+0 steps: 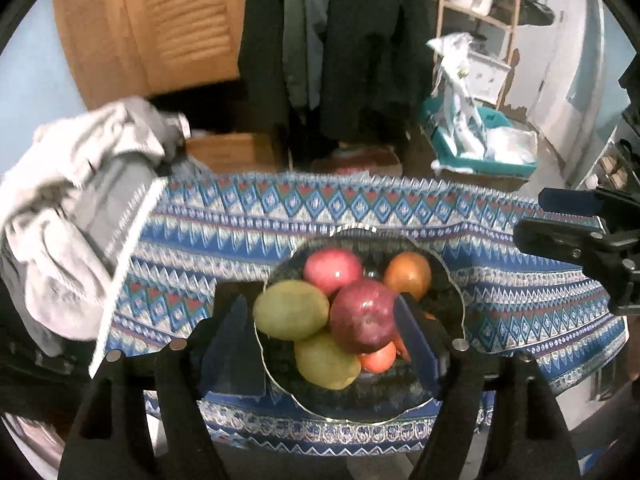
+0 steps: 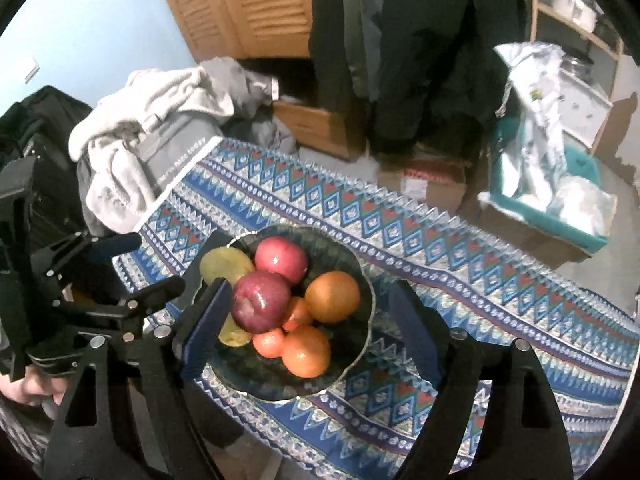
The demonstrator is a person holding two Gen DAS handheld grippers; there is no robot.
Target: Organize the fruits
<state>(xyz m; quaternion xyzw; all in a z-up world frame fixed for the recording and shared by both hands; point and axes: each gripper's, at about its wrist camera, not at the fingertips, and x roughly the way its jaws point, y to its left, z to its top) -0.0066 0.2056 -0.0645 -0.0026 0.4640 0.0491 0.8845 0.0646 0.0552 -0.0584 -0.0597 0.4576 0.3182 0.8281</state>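
A dark glass bowl (image 1: 448, 280) (image 2: 352, 264) sits on a patterned blue tablecloth (image 1: 240, 224) (image 2: 460, 264). It holds a dark red apple (image 1: 363, 317) (image 2: 262, 301) on top, a pink-red apple (image 1: 332, 267) (image 2: 281, 260), an orange (image 1: 408, 274) (image 2: 333, 297), two green fruits (image 1: 291, 310) (image 2: 225, 266) and small orange fruits (image 1: 378, 357) (image 2: 306, 351). My left gripper (image 1: 324, 344) is open above the bowl, its fingers either side of the fruit pile. My right gripper (image 2: 310, 334) is open above the bowl too. Each gripper shows at the edge of the other's view (image 1: 576, 236) (image 2: 132, 276).
A pile of grey and white clothes (image 1: 80, 208) (image 2: 152, 140) lies at the table's left end. Beyond the table stand a wooden louvred door (image 1: 160, 24), hanging dark coats (image 1: 352, 48), cardboard boxes (image 2: 432, 184) and a teal bin with bags (image 1: 476, 136) (image 2: 548, 184).
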